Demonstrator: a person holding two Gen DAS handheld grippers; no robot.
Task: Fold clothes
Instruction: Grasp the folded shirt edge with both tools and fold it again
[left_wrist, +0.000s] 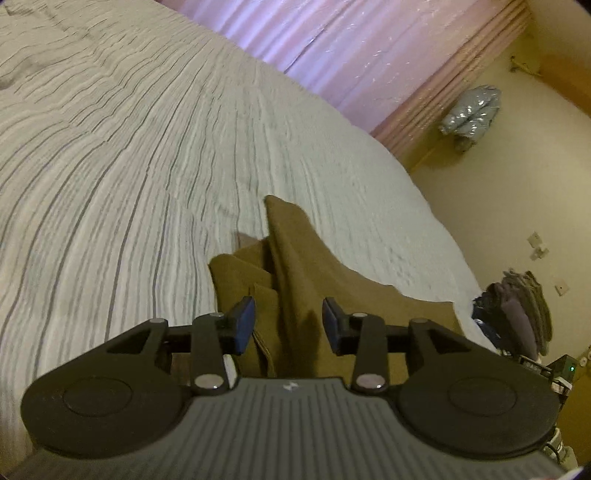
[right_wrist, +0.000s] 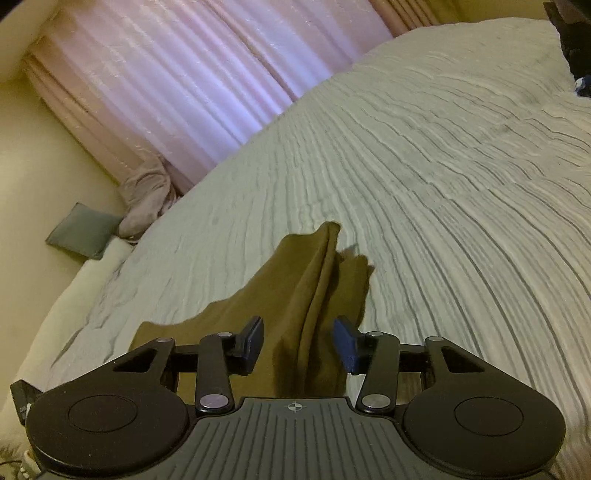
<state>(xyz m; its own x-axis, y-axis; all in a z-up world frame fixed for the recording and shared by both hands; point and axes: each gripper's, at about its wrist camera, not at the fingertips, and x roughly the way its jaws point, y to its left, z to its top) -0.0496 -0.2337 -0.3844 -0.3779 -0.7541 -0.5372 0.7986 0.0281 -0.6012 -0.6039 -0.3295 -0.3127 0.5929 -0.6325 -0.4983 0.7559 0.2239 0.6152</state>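
An olive-brown garment (left_wrist: 295, 251) lies bunched on the striped, pale bedspread (left_wrist: 129, 147), with one fold standing up as a ridge. My left gripper (left_wrist: 288, 310) is open just above it, and the ridge runs between its blue-padded fingers without being clamped. In the right wrist view the same garment (right_wrist: 295, 280) rises to a point on the bedspread (right_wrist: 443, 184). My right gripper (right_wrist: 299, 336) is open too, its fingers either side of the raised fold. The near part of the garment is hidden under both gripper bodies.
Pink curtains (left_wrist: 332, 48) hang behind the bed. A silver jacket (left_wrist: 471, 110) hangs on the wall and a pile of clothes (left_wrist: 521, 306) sits past the bed's edge. A grey cushion (right_wrist: 83, 234) and a pinkish bundle (right_wrist: 146, 199) lie on the floor.
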